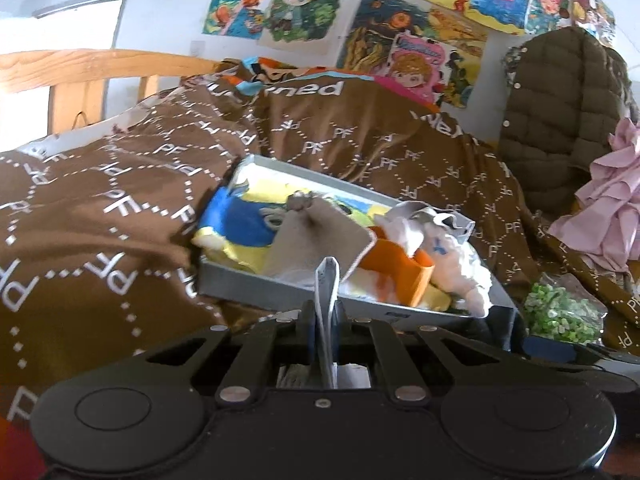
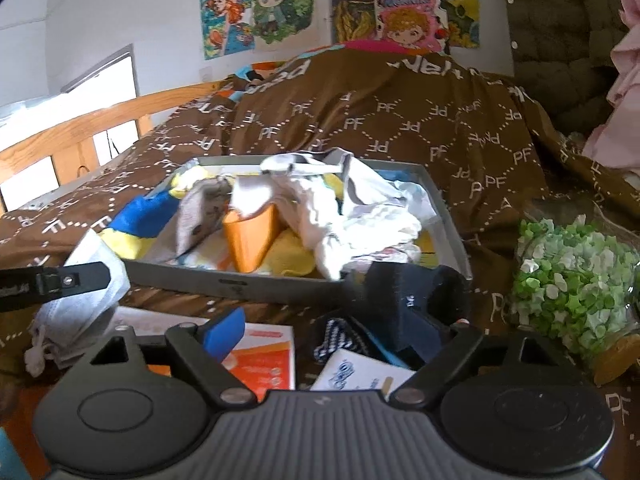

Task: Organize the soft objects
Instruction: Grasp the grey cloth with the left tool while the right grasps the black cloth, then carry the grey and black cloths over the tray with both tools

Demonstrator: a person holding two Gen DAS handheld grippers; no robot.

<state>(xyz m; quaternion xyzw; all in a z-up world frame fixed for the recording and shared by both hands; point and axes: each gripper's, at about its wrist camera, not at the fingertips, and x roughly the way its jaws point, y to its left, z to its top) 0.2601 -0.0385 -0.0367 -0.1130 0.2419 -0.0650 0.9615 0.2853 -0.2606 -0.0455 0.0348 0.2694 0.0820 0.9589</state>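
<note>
The grey tray rests on the brown bedspread and already contains several soft items: a blue-and-yellow cloth, an orange piece and white garments. The left gripper is clamped on a thin grey-white cloth, held just short of the tray's near edge. The right gripper stands wide, with a dark navy sock lying between its fingers, not gripped. Judged status: partly complete; both items and loose pieces at the bed's near edge remain outside the tray.
</note>
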